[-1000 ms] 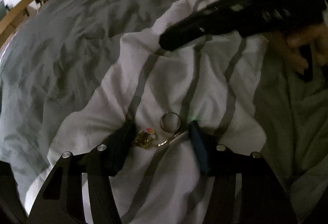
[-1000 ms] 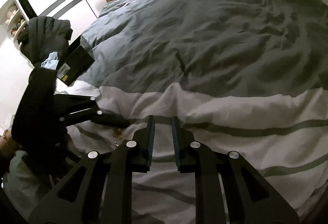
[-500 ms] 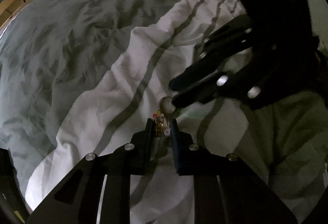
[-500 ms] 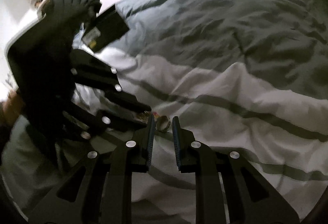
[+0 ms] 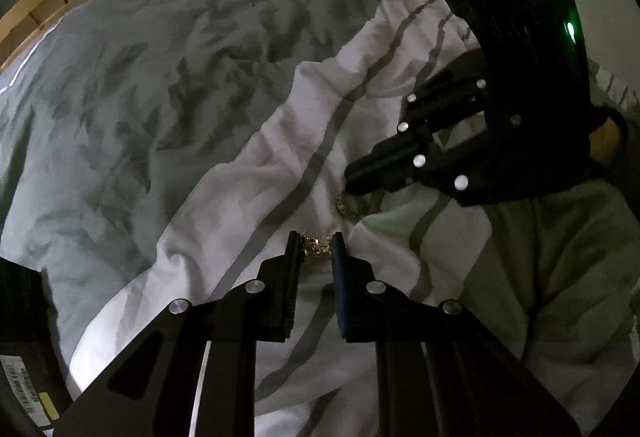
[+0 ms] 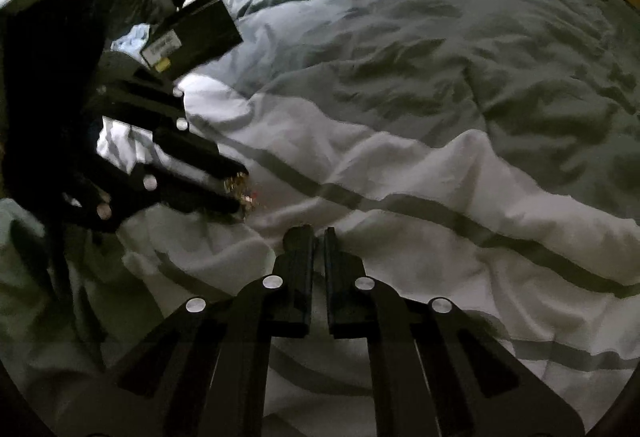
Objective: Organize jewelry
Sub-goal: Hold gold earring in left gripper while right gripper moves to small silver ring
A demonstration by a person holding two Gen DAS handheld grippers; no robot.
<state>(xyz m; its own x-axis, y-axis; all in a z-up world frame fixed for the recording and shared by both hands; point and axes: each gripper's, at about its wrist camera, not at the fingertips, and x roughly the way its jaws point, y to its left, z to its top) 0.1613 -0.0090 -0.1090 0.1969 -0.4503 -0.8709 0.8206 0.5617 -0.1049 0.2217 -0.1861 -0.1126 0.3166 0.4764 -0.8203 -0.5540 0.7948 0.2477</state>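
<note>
Here, my left gripper [image 5: 317,249] pinches the gold chain [image 5: 316,248], my right gripper [image 6: 319,237] nearly pressed together over the ring [image 5: 349,204]; I lift slowly, avoiding snags on the duvet [image 5: 248,197].

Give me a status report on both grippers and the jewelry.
Left gripper shut on tangled gold chain jewelry. Right gripper shut, tips at round silver ring on white grey-striped duvet. Nothing in the way.
</note>
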